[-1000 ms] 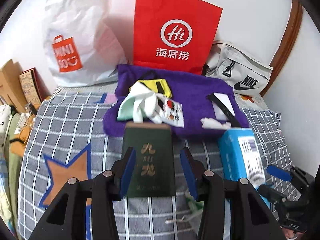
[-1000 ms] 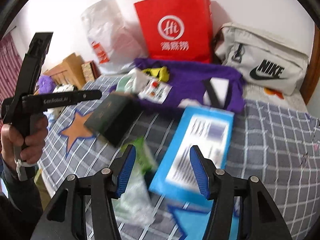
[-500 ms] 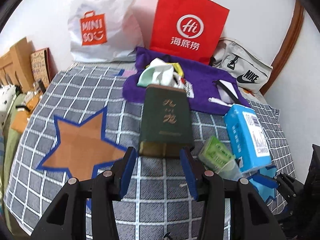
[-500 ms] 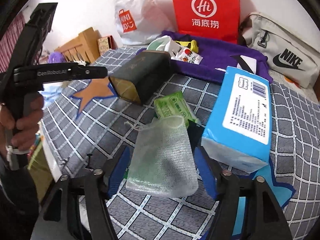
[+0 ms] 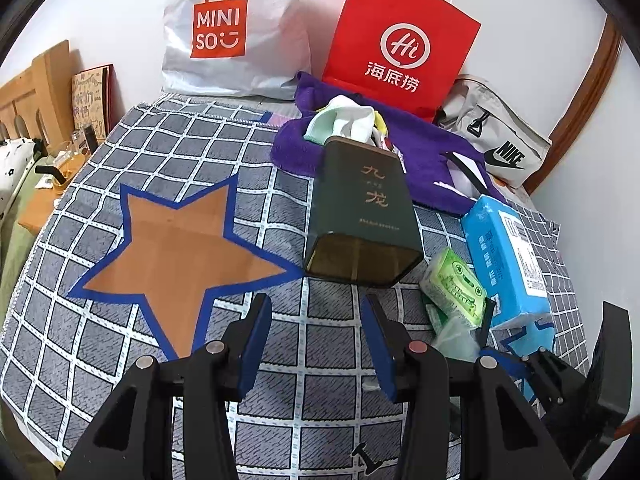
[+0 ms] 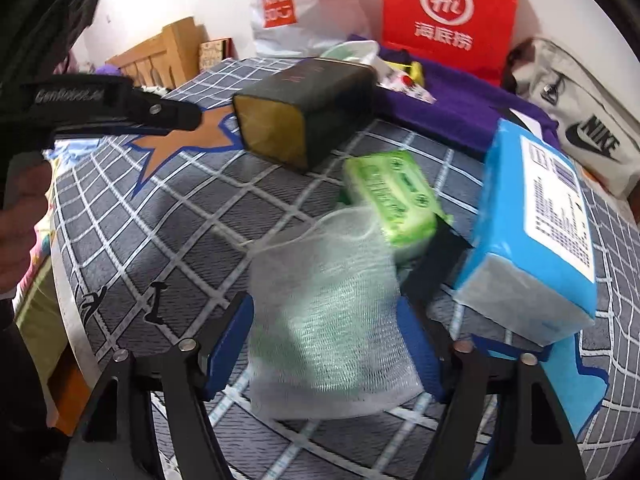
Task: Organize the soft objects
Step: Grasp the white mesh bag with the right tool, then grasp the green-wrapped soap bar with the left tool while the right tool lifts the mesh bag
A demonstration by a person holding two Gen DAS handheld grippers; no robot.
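A white mesh pouch (image 6: 328,316) lies on the checked bed cover between the jaws of my right gripper (image 6: 324,344), which are open around it; it also shows in the left wrist view (image 5: 454,340). A green tissue pack (image 6: 390,192) and a blue tissue pack (image 6: 536,224) lie just beyond it. My left gripper (image 5: 316,344) is open and empty, just short of a dark green tin (image 5: 362,216) lying on its side. A purple towel (image 5: 432,160) with a white-green cloth (image 5: 340,124) on it lies further back.
A red paper bag (image 5: 400,40), a white Miniso bag (image 5: 228,32) and a grey Nike bag (image 5: 500,144) stand against the far wall. A wooden headboard (image 5: 36,84) and clutter lie at the left. The left gripper's body (image 6: 108,104) reaches in at the left of the right wrist view.
My left gripper has pulled back from the green tin, which now lies beyond its fingertips. My right gripper has moved onto the mesh pouch, which now sits between its jaws.
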